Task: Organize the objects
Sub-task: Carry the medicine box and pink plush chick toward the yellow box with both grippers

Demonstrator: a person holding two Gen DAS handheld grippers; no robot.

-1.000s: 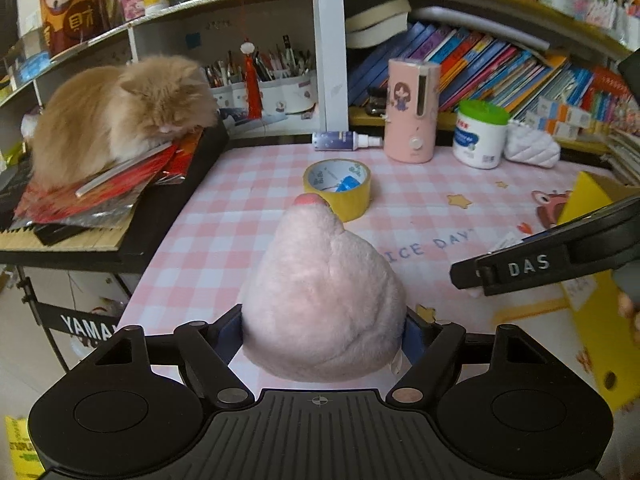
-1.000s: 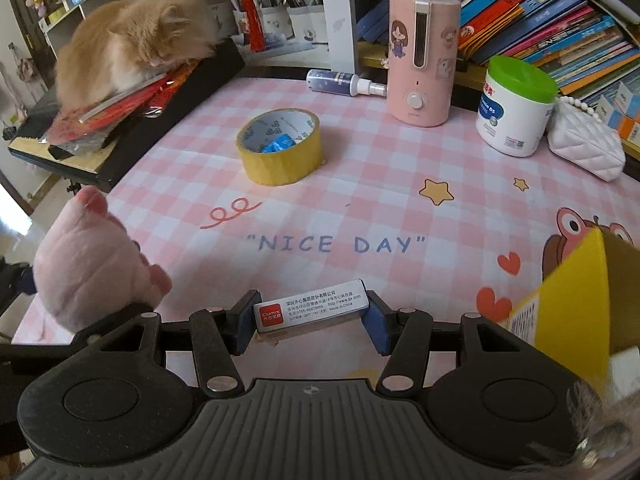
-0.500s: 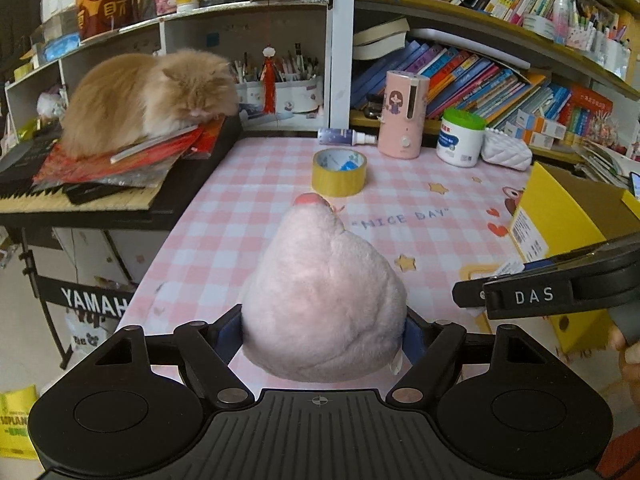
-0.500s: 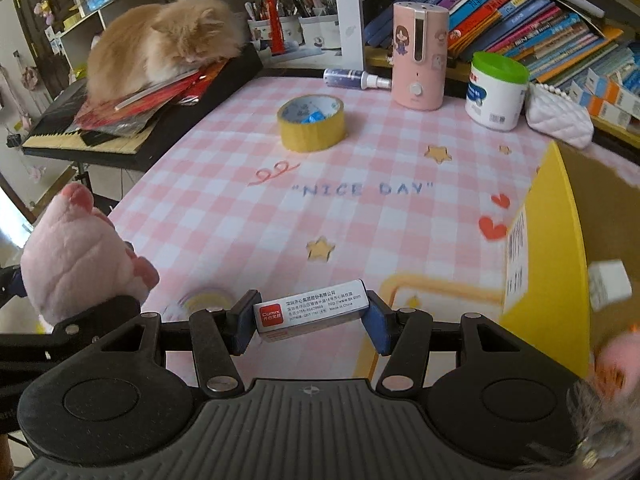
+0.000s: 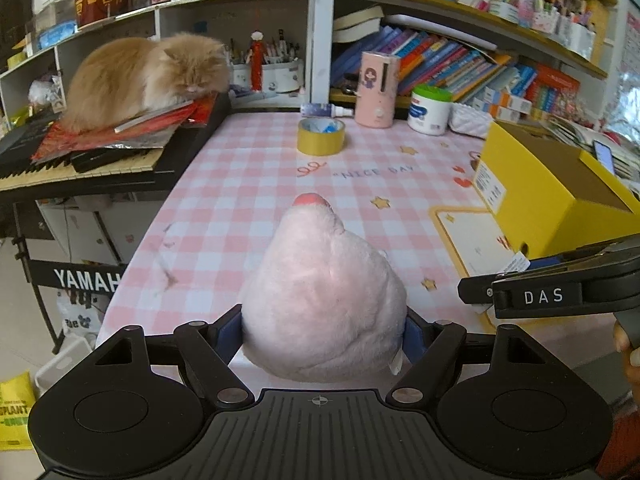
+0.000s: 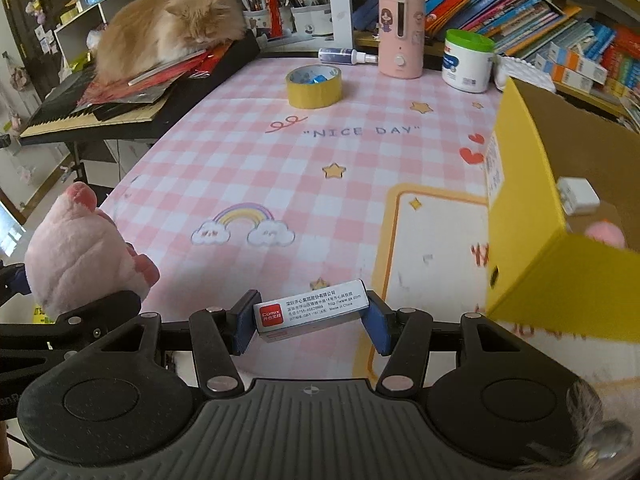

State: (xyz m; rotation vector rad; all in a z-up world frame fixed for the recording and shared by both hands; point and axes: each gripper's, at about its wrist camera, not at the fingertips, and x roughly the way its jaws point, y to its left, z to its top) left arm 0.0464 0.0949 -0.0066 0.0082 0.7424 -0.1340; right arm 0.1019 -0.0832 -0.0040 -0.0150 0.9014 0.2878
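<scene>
Over table (image 6: 248, 152), both grippers angled down

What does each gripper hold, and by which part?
Left gripper: fluffy pink plush toy, by its sides. Right gripper: small white Comix box, by its ends.

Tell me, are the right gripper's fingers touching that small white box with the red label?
Touching. The right wrist view shows both blue fingers pressed against the ends of the small white box, which hangs between them above the tablecloth.
</scene>
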